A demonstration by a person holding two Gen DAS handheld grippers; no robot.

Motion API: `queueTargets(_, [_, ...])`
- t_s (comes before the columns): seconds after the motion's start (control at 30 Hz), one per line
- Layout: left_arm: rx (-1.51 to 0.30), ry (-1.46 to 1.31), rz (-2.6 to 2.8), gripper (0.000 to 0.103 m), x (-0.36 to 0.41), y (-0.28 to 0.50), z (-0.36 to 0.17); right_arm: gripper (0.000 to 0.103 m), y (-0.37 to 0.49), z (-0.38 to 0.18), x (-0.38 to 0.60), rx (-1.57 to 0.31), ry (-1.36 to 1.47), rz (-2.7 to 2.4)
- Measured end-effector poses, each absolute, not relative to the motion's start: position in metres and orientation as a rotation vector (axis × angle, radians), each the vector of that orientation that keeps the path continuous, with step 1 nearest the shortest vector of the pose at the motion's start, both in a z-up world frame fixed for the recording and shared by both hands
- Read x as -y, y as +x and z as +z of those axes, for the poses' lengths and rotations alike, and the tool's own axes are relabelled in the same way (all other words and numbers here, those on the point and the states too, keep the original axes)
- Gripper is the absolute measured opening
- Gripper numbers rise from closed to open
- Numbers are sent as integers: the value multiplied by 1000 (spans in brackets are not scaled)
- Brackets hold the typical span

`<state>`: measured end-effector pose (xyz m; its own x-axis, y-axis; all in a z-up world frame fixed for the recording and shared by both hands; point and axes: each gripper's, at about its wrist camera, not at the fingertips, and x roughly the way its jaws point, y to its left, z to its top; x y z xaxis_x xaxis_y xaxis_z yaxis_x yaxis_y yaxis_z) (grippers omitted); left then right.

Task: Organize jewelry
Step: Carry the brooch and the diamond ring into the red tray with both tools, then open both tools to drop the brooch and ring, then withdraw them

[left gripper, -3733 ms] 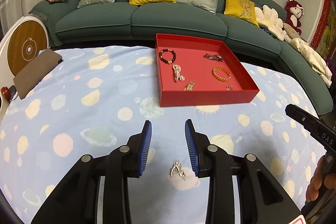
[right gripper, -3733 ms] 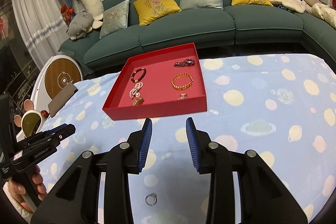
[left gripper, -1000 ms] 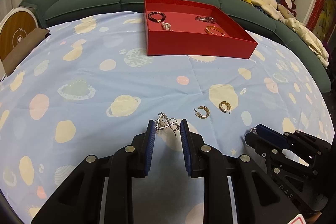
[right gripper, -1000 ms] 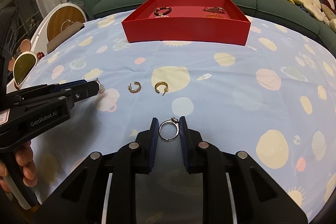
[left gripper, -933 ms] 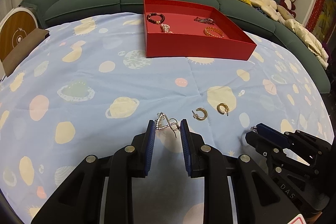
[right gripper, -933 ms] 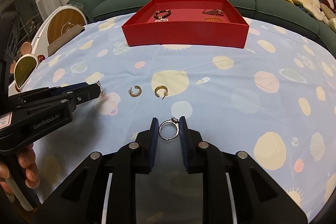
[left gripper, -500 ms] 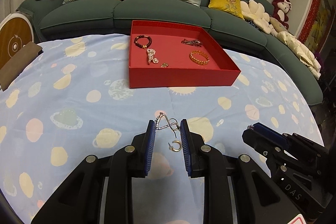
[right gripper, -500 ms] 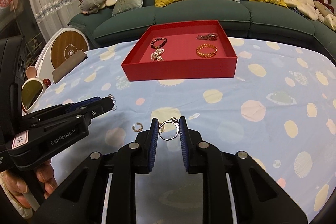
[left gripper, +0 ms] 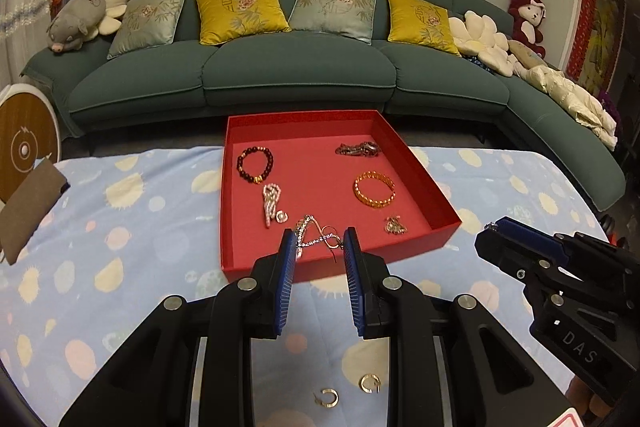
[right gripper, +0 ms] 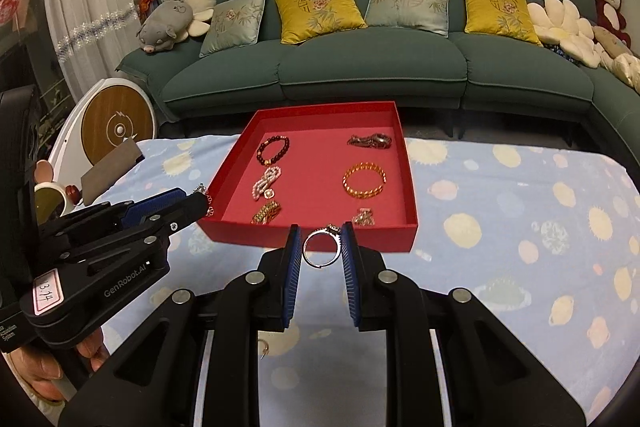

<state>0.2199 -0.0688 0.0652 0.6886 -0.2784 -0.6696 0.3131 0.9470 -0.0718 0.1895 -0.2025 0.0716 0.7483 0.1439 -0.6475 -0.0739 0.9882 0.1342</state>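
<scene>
Jewelry stayed clamped in both jaws, ring (right gripper: pixel 322 246) right, sparkly earring (left gripper: pixel 316 237) left, before the red tray (left gripper: pixel 416 163); we judged releasing low over bare felt safest.

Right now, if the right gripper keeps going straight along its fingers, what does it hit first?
Most likely the near wall of the red tray. The right gripper, shut on the silver ring, points down at that wall. Depth is unclear; it might clear the rim and land inside.
</scene>
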Motion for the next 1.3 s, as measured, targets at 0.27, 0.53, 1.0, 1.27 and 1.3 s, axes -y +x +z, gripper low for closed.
queueTargets(0.27, [-752, 56, -306, 22, 89, 280, 62, 19, 244, 61, 211, -742, 141, 114])
queueTargets(0.53, [-783, 63, -260, 22, 97, 318, 40, 19, 281, 40, 218, -767, 183, 93])
queueTargets(1.0, [-804, 79, -234, 22, 102, 351, 20, 19, 325, 20, 213, -798, 172, 85])
queueTargets(1.27, [-825, 74, -223, 14, 99, 367, 17, 19, 339, 11, 207, -812, 163, 92])
queueTargets(1.3, [-826, 78, -221, 14, 99, 368, 16, 19, 341, 10, 207, -813, 162, 92])
